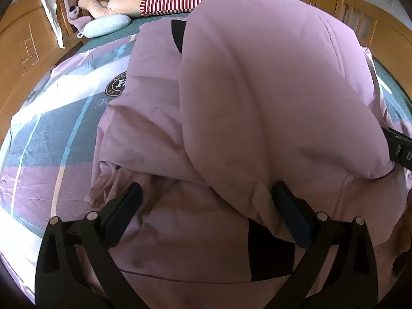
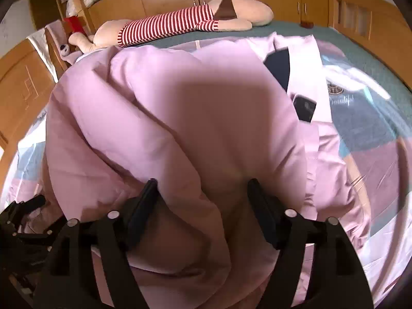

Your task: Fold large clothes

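At nine o'clock the patterned bedsheet (image 1: 51,128) lies bare; the pink garment (image 1: 257,90) is heaped mid-bed. The left hand-held gripper (image 1: 206,200) is spread wide over a fold — pads not pressing. The right hand-held gripper (image 2: 202,195) also stands spread, cloth bulging between its fingers, ungripped. A striped plush toy (image 2: 164,23) rests at twelve.

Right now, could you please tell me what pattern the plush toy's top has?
Red and white stripes on the plush toy's top, clearest in the right wrist view.
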`<state>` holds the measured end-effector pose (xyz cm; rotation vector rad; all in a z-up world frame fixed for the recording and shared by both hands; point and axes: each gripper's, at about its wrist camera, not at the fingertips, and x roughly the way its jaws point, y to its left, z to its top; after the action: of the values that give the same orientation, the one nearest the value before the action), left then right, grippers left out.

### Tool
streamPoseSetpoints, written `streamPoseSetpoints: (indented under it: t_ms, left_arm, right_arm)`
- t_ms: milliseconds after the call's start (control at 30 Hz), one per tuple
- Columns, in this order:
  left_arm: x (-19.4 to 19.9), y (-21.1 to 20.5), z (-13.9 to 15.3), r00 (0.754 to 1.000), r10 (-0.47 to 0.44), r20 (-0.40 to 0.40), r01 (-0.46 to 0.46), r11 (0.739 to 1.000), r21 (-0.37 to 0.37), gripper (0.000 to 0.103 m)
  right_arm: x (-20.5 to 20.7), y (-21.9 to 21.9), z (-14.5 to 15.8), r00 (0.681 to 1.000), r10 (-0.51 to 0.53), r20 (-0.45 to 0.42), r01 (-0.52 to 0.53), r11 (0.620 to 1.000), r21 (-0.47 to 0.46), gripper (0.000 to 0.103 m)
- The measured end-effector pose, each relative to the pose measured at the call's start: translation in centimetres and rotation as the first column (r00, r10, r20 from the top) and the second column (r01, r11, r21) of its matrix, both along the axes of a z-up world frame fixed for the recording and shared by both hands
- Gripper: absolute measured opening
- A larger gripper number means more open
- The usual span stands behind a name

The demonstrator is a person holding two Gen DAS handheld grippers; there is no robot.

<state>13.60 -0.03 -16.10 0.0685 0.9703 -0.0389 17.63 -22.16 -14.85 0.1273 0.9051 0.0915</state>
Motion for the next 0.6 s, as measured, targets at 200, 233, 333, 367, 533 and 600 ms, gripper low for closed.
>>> streamPoseSetpoints:
  t_ms: [200, 233, 333, 367, 533, 600]
  left_arm:
    - [-0.4, -0.3, -0.1, 1.000, 0.007, 0.023, -0.007, 1.000, 0.017, 0.101]
    - [-0.4, -0.3, -0.1, 1.000, 0.008, 0.022, -0.008, 1.000, 0.017, 0.101]
    - [-0.5, -0.4, -0.2, 1.000, 0.010, 0.027, -0.010, 1.000, 0.022, 0.101]
    - [-0.4, -0.4, -0.1, 1.000, 0.010, 0.028, -0.011, 1.000, 0.023, 0.101]
    - [-0.3, -0.3, -0.4, 1.000, 0.017, 0.011, -0.017, 0.999, 0.028, 0.101]
    - [-0.3, -0.4, -0.4, 1.000, 0.018, 0.010, -0.018, 0.999, 0.031, 0.101]
  right_arm:
    - [-1.7, 0.9, 2.4, 0.989, 0.004, 0.149, -0.006, 1.000, 0.011, 0.076]
    - [-2.3, 0.9, 3.3, 0.978, 0.012, 0.207, -0.020, 0.999, 0.040, 0.076]
    - [-2.1, 1.7, 2.9, 0.976, 0.024, 0.216, -0.015, 0.999, -0.040, 0.085]
    - [-1.3, 2.0, 1.7, 0.990, 0.017, 0.142, -0.004, 0.996, -0.092, 0.086]
    - [-0.3, 2.4, -0.6, 0.997, 0.029, 0.065, -0.023, 0.995, -0.092, 0.097]
    - [-0.4, 2.6, -0.7, 0.997, 0.033, 0.064, -0.027, 0.995, -0.097, 0.099]
